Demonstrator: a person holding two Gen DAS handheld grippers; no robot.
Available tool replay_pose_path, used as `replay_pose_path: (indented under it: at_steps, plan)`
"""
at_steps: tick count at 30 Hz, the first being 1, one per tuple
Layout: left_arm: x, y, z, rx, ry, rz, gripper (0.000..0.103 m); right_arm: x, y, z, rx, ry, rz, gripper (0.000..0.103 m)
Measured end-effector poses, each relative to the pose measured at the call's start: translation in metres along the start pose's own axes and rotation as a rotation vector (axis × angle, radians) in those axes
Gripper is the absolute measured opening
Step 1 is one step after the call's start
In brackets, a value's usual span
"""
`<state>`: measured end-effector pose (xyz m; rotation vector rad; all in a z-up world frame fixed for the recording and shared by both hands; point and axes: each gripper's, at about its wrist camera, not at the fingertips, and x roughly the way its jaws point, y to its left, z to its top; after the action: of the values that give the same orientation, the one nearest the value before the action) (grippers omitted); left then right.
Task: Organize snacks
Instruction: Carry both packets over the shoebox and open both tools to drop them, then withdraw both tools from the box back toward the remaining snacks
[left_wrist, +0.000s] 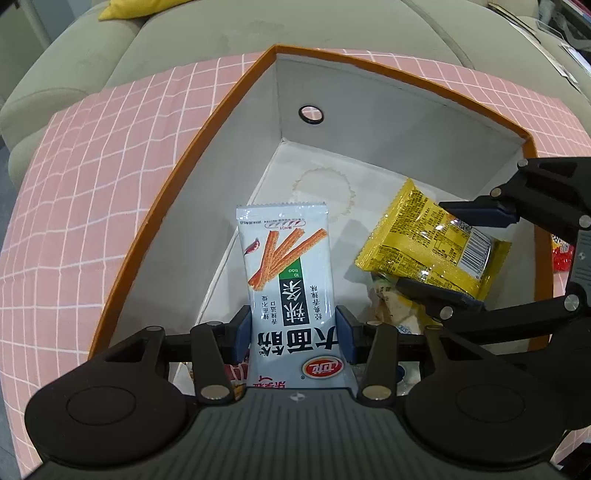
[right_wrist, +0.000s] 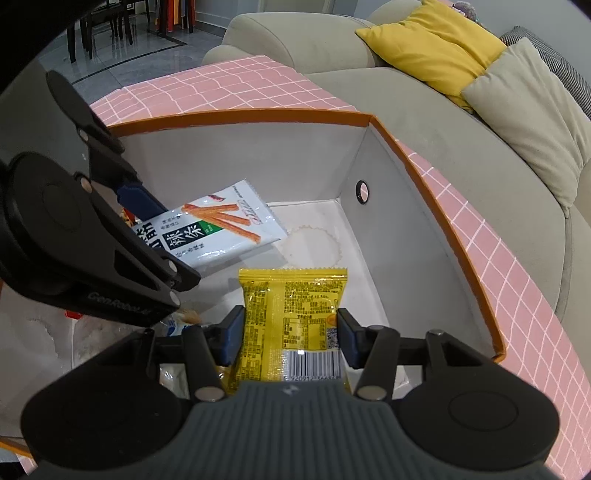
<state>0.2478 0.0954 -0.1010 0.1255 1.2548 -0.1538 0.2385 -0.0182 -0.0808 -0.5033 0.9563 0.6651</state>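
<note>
The left gripper (left_wrist: 293, 332) jaws pinch a glossy white packet (left_wrist: 286, 266), flat and oblong. The right gripper (right_wrist: 290, 334) jaws pinch a crinkly yellow packet (right_wrist: 293, 306) with serrated ends. Both hang inside the orange-rimmed, white-lined card box (left_wrist: 369, 92) on the pink checked cloth (left_wrist: 92, 166).

**Two wrist cameras looking down into one box**

The left wrist camera sits just behind its own fingers (left_wrist: 243, 325) and looks steeply down into the orange-rimmed box (left_wrist: 177, 177) from close above. The right wrist camera looks down past its fingers (right_wrist: 347, 332) into the same box (right_wrist: 424, 170), equally near. Both views share the box's white floor, the white snack pack (left_wrist: 284, 266) (right_wrist: 218, 229) and the yellow packet (left_wrist: 428, 240) (right_wrist: 295, 306), and each sees the other gripper.
</note>
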Motion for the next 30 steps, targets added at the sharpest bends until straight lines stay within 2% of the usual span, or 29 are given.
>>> replay_pose_path:
  at_steps: [11,14,15,30]
  plan:
    - [-0.008,0.004,-0.002,-0.032,-0.021,0.017,0.058,-0.002,-0.007,-0.003,0.107,0.016,0.04,0.052]
    - [-0.013,0.007,-0.002,-0.046,-0.036,0.008,0.068,-0.004,-0.008,-0.002,0.133,0.014,0.064,0.063]
    - [-0.016,0.007,-0.003,-0.05,-0.045,0.005,0.069,-0.005,-0.008,-0.002,0.14,0.011,0.073,0.063]
    - [-0.068,-0.006,-0.012,-0.07,-0.143,0.055,0.071,-0.051,0.002,0.001,0.143,-0.012,-0.007,0.083]
